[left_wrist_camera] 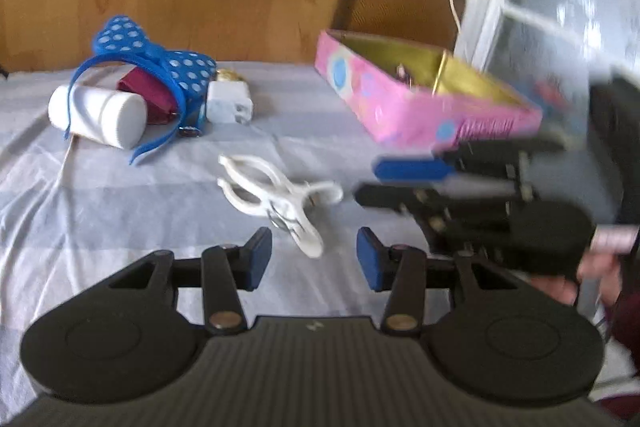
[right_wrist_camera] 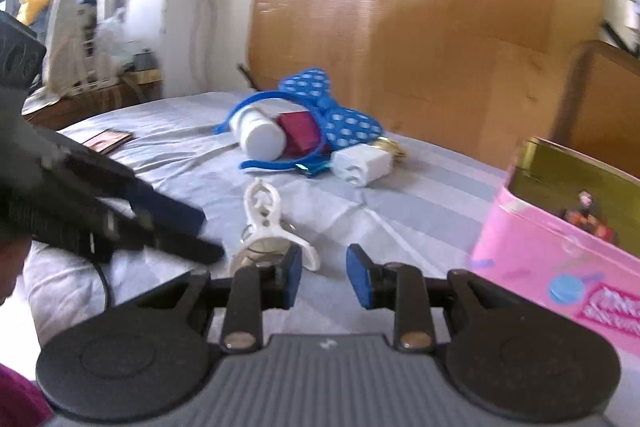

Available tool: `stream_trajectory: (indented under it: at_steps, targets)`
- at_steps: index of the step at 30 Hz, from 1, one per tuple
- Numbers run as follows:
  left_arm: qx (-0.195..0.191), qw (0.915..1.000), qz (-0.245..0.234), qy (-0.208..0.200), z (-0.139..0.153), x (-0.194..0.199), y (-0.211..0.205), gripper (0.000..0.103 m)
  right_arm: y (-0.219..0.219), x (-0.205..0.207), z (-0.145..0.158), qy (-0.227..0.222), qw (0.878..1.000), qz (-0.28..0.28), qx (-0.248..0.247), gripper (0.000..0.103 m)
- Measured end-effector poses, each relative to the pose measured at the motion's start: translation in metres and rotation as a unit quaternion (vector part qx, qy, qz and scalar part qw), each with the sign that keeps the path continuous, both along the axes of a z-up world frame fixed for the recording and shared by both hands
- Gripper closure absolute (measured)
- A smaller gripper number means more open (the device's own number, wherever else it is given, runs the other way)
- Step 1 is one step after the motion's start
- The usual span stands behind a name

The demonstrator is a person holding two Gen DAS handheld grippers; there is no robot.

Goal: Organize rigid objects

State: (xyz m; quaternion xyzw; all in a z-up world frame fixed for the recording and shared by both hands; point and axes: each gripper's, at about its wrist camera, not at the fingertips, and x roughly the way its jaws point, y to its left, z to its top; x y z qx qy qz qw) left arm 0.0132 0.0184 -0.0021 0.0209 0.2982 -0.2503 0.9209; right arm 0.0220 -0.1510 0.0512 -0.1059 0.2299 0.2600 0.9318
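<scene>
The pink tin box (right_wrist_camera: 560, 251) is running off the right wrist view's right edge, its printed label blurring past reading. A small figure (right_wrist_camera: 586, 213) inside it is smearing beyond recognition. The blue polka-dot bow headband (left_wrist_camera: 160, 67) is covering part of a maroon item (left_wrist_camera: 150, 95), and the gold object (left_wrist_camera: 228, 75) behind the white charger (left_wrist_camera: 229, 103) is staying mostly hidden.

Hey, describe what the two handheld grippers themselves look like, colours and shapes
Both match: the left gripper and right gripper have black linkage arms with silver rivets, two round black discs, a ribbed grey base plate, and blue rubbery pads on their fingertips. The person's sleeve looks maroon.
</scene>
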Motion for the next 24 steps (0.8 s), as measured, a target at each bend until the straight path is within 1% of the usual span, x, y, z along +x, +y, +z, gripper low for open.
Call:
stream_trajectory:
  at_steps: [1, 2, 4, 6, 7, 9, 10, 11, 13, 15, 17, 19, 21, 22, 24]
  targets:
    - [0.015, 0.9999, 0.004, -0.002, -0.003, 0.000, -0.005, 0.054, 0.001, 0.003, -0.001, 0.000, 1.000, 0.009, -0.003, 0.077]
    - [0.023, 0.9997, 0.006, 0.000, -0.004, 0.003, -0.008, 0.054, 0.002, 0.006, -0.003, 0.001, 1.000, 0.016, -0.009, 0.077]
    - [0.024, 0.9996, 0.014, 0.011, -0.006, 0.009, -0.010, 0.059, 0.004, 0.011, -0.004, 0.005, 0.999, 0.028, -0.020, 0.077]
    - [0.025, 0.9993, 0.024, 0.016, -0.007, 0.012, -0.008, 0.070, 0.008, 0.015, -0.006, 0.007, 0.999, 0.039, -0.029, 0.076]
    - [0.028, 0.9990, 0.029, 0.017, -0.008, 0.013, -0.008, 0.072, 0.008, 0.016, -0.006, 0.009, 0.998, 0.047, -0.029, 0.077]
    - [0.034, 0.9988, 0.033, 0.014, -0.008, 0.015, -0.008, 0.089, 0.012, 0.019, -0.008, 0.014, 0.998, 0.058, -0.028, 0.077]
    - [0.039, 0.9985, 0.036, 0.010, -0.008, 0.014, -0.008, 0.090, 0.014, 0.022, -0.010, 0.019, 0.997, 0.061, -0.030, 0.089]
    - [0.042, 0.9982, 0.042, 0.008, -0.008, 0.014, -0.008, 0.091, 0.016, 0.024, -0.012, 0.026, 0.997, 0.068, -0.030, 0.094]
    - [0.034, 0.9982, 0.050, -0.001, 0.001, 0.014, -0.006, 0.093, 0.019, 0.018, -0.012, 0.010, 0.998, 0.060, -0.031, 0.095]
    - [0.027, 0.9980, 0.047, -0.033, 0.021, 0.017, -0.010, 0.096, 0.020, 0.006, -0.002, -0.028, 0.998, 0.043, -0.035, 0.096]
    - [0.012, 0.9980, 0.028, -0.055, 0.038, 0.025, -0.019, 0.096, 0.013, -0.003, 0.013, -0.065, 0.997, 0.017, -0.024, 0.096]
    - [0.003, 0.9969, -0.005, -0.078, 0.055, 0.035, -0.042, 0.096, -0.002, -0.009, 0.028, -0.103, 0.994, -0.030, -0.019, 0.096]
    - [0.008, 0.9931, -0.038, -0.111, 0.064, 0.044, -0.073, 0.096, -0.020, -0.011, 0.035, -0.136, 0.987, -0.080, -0.025, 0.096]
    - [0.010, 0.9915, -0.054, -0.118, 0.066, 0.051, -0.090, 0.096, -0.030, -0.010, 0.036, -0.151, 0.982, -0.108, -0.033, 0.095]
    - [0.006, 0.9911, -0.085, -0.102, 0.066, 0.069, -0.122, 0.096, -0.054, -0.003, 0.038, -0.155, 0.974, -0.158, -0.044, 0.096]
